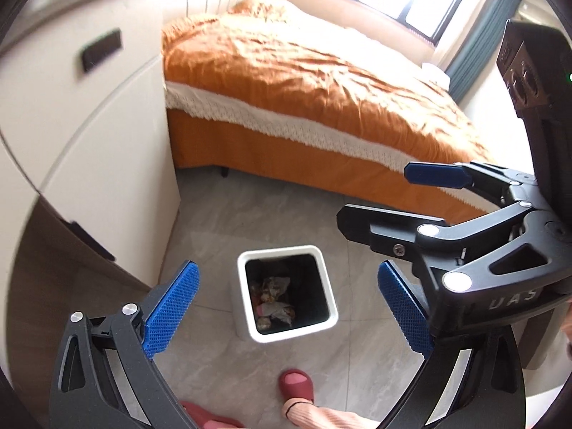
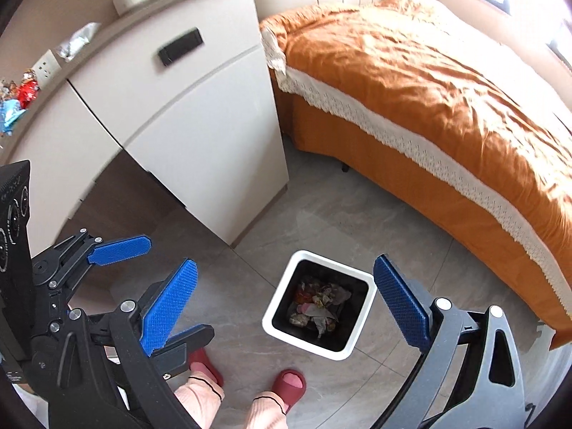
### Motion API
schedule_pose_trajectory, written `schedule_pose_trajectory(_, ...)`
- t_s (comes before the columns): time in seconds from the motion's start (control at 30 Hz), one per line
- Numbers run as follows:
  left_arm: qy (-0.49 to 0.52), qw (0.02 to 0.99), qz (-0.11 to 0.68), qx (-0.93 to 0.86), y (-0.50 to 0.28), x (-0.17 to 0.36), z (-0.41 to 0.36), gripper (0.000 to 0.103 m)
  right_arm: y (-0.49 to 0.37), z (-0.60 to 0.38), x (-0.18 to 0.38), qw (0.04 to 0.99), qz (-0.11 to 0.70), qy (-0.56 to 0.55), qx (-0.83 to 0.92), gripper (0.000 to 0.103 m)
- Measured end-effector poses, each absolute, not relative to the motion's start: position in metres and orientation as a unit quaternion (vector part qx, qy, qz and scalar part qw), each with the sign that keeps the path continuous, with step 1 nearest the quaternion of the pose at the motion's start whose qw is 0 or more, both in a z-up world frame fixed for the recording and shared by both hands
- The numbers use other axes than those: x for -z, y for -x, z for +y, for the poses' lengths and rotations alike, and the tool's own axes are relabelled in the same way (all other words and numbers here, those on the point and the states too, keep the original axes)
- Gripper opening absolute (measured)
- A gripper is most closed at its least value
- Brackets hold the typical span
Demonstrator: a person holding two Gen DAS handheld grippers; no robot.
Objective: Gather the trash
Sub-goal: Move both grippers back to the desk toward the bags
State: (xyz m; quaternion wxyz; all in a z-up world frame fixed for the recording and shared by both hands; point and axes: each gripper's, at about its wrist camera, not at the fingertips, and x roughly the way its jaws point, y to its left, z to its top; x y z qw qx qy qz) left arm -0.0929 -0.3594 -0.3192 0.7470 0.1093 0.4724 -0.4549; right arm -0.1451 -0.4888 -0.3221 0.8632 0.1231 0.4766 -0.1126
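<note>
A white square trash bin (image 1: pixel 286 251) (image 2: pixel 323 256) stands on the grey tiled floor, and crumpled wrappers and paper (image 1: pixel 273 300) (image 2: pixel 318 304) lie in its black inside. My left gripper (image 1: pixel 287 307) hangs open above the bin with nothing between its blue pads. Beside it, my right gripper (image 2: pixel 284 307) is held open and empty over the same bin. In the right wrist view, a silver wrapper (image 2: pixel 77 41) and red and blue wrappers (image 2: pixel 21 93) lie on the cabinet top at the left.
A white cabinet (image 2: pixel 200 136) with a dark handle stands left of the bin. A bed with an orange cover (image 1: pixel 304 82) (image 2: pixel 447 89) fills the right and back. The person's feet in red slippers (image 1: pixel 296 382) (image 2: pixel 289 382) stand just in front of the bin.
</note>
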Motion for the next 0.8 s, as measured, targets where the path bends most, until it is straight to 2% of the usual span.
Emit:
schedule_pose_trajectory(0.3,-0.075,0.804,0.420,0.414,0.057,0.216,-0.277,0.098,0.107,-0.427,0.228,0.900,0.417,-0.094,0.088,0.098)
schedule_pose_trajectory(0.8,-0.038,0.891,0.335,0.305,-0.028,0.119,-0.109,0.098,0.004,-0.281,0.108,0.945,0.325,-0.021,0.007,0.098)
